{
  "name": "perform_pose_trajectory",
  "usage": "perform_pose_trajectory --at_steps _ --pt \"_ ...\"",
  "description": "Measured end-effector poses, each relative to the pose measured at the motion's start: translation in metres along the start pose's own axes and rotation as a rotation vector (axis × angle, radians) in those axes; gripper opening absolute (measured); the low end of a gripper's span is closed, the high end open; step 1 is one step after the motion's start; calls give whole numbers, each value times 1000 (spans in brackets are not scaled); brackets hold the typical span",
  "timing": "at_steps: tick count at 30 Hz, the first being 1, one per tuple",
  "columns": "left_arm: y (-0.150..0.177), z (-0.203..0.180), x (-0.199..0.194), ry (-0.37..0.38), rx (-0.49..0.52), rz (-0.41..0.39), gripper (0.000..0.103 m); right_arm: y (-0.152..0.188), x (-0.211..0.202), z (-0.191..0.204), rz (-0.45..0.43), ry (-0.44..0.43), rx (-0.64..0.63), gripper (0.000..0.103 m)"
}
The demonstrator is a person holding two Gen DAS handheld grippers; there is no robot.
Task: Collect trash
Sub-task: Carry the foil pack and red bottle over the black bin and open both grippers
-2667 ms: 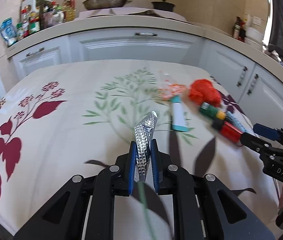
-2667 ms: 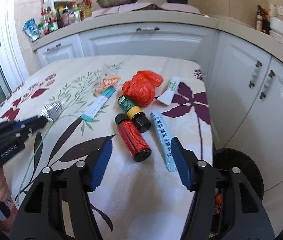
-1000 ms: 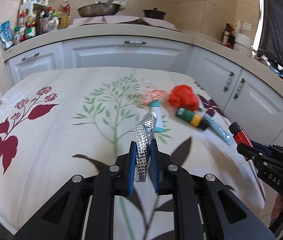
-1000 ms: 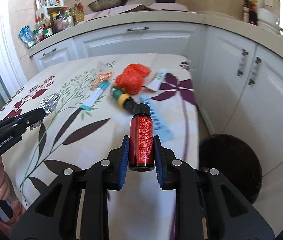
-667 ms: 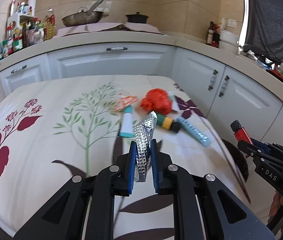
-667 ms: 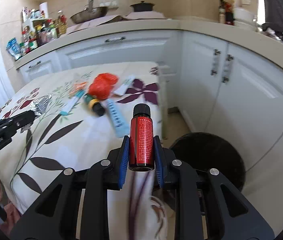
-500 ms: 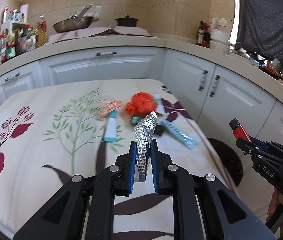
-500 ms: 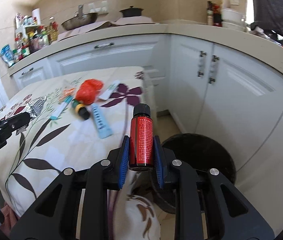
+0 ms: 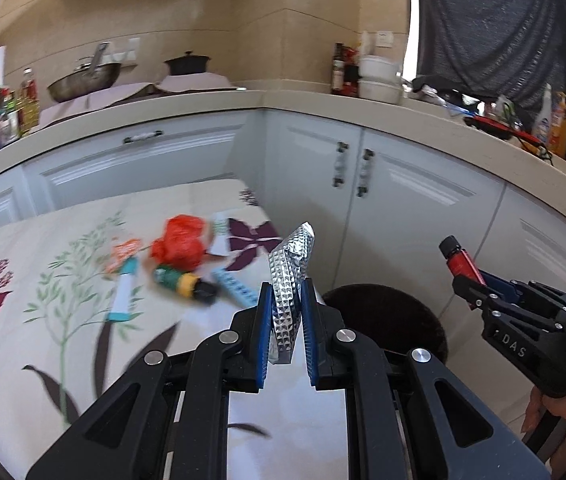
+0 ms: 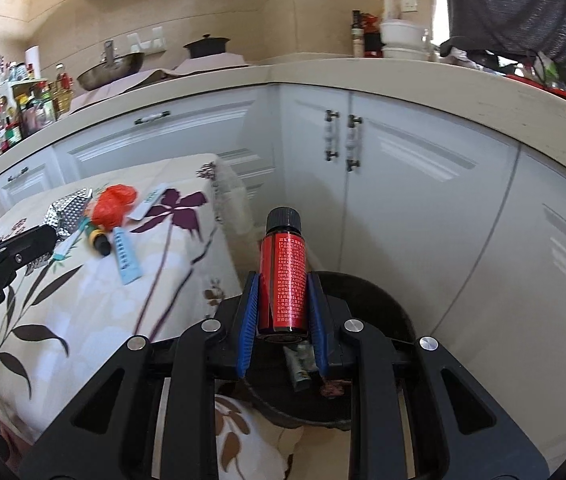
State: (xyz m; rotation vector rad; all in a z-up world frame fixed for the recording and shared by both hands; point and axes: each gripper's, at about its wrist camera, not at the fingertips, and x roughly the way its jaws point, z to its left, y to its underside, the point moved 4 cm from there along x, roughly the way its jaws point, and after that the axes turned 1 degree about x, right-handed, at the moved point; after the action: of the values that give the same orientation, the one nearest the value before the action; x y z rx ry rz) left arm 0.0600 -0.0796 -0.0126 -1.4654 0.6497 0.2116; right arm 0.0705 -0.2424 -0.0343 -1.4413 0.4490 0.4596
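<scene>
My left gripper (image 9: 286,322) clamps a foil wrapper (image 9: 291,276); my right gripper (image 10: 283,312) clamps a red bottle (image 10: 282,276) — both near the dark bin (image 10: 379,300). Neither is dropped yet — an orange bag (image 9: 179,242), tubes and another bottle remain on the desk (image 9: 35,344).

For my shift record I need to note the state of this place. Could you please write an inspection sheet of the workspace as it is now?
Surface: table with floral cloth, partly covered with litter.
Job's things: silver foil wrapper and red bottle with black cap, both lifted; dark round bin on the floor beside the table, some trash already inside.
Clutter: red plastic bag, green-and-yellow bottle, light blue tube, white-and-teal tube, orange wrapper on the cloth.
Grippers: left hand-held gripper shut on the foil wrapper; right hand-held gripper shut on the red bottle, above the bin.
Cables: nothing seen.
Surroundings: white cabinets, counter with wok and black pot.
</scene>
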Motion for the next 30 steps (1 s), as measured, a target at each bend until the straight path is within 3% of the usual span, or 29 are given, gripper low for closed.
perform_pose_trajectory --at_steps 12,30 --pt "-7 -56 34 52 70 18 15 4 7 -37 0 39 48 23" --pt "-8 -101 76 61 110 55 15 3 35 -77 19 79 97 23"
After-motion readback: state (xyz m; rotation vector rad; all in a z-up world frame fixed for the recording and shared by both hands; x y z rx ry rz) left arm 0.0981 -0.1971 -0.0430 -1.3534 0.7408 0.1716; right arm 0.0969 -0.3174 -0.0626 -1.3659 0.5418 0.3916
